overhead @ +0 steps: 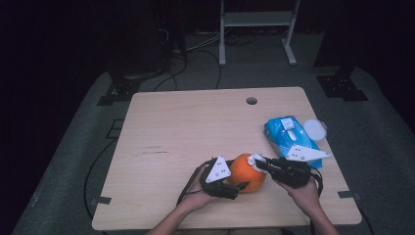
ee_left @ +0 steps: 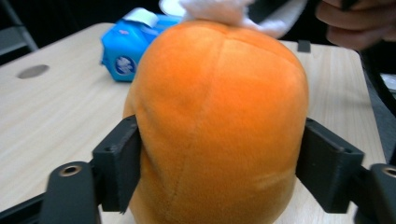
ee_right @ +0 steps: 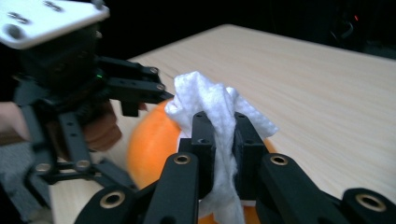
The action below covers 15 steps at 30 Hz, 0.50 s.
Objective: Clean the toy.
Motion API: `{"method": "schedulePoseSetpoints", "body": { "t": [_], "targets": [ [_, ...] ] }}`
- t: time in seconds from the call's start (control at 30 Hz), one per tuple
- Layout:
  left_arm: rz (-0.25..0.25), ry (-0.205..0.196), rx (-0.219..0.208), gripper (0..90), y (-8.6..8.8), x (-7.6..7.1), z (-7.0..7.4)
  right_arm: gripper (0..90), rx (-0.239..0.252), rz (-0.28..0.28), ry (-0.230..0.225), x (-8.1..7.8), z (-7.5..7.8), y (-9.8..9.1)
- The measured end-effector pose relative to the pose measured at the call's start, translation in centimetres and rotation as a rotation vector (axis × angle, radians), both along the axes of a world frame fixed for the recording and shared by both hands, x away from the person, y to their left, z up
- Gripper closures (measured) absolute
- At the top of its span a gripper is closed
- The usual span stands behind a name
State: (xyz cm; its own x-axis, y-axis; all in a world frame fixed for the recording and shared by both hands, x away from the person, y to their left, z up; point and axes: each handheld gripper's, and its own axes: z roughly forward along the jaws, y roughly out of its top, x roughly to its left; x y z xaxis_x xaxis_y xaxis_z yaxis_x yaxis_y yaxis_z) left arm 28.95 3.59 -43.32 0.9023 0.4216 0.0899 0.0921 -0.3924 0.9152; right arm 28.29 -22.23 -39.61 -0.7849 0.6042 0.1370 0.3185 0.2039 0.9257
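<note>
Left gripper (ee_left: 219, 172): jaws either side of the orange plush ball (ee_left: 219, 116), touching it
Right gripper (ee_right: 219, 140): clenched on the white wipe (ee_right: 215, 107) atop the ball

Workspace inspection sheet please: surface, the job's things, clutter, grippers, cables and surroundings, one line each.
Surface: light wooden table with a round hole near its far edge.
Job's things: orange plush ball near the front edge; white wipe lying on top of it.
Clutter: blue wipes pack and a round white lid at the right side.
Grippers: left gripper flanks the ball, pads at its sides; right gripper shut on the wipe.
Cables: black cable loops from the left gripper; more on the floor behind.
Surroundings: dark room, grey floor, white frame beyond the table.
</note>
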Motion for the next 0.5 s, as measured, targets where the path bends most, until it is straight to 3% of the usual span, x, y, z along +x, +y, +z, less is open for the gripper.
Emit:
{"method": "schedulePoseSetpoints", "body": {
  "t": [0.07, 0.13, 0.17, 0.23, 0.37, 0.5],
  "targets": [
    [0.012, 0.008, -0.004, 26.7, 0.2, 0.0, 0.3, 80.8, 0.038, 0.030, -0.014, -0.4, 0.7, 0.5],
    [0.017, 0.010, 0.009, 27.3, 0.2, 0.0, 0.3, 80.9, 0.042, 0.046, -0.016, -0.5, 0.8, 0.7],
    [0.026, -0.001, 0.056, 27.9, 0.1, -0.3, 0.3, 80.8, -0.025, 0.054, -0.036, -0.9, 0.8, 1.7],
    [0.026, 0.005, 0.044, 29.3, 0.2, -0.4, 0.3, 80.9, -0.046, 0.042, -0.039, -0.7, 0.4, 1.6],
    [0.020, 0.003, 0.029, 29.3, 0.2, -0.7, 0.7, 80.9, -0.051, -0.022, -0.035, -0.2, 0.3, 0.5],
    [0.044, 0.030, 0.026, 29.1, 0.1, -0.5, 0.6, 81.1, -0.067, -0.002, -0.046, -0.9, 0.4, 1.1]
  ]
}}
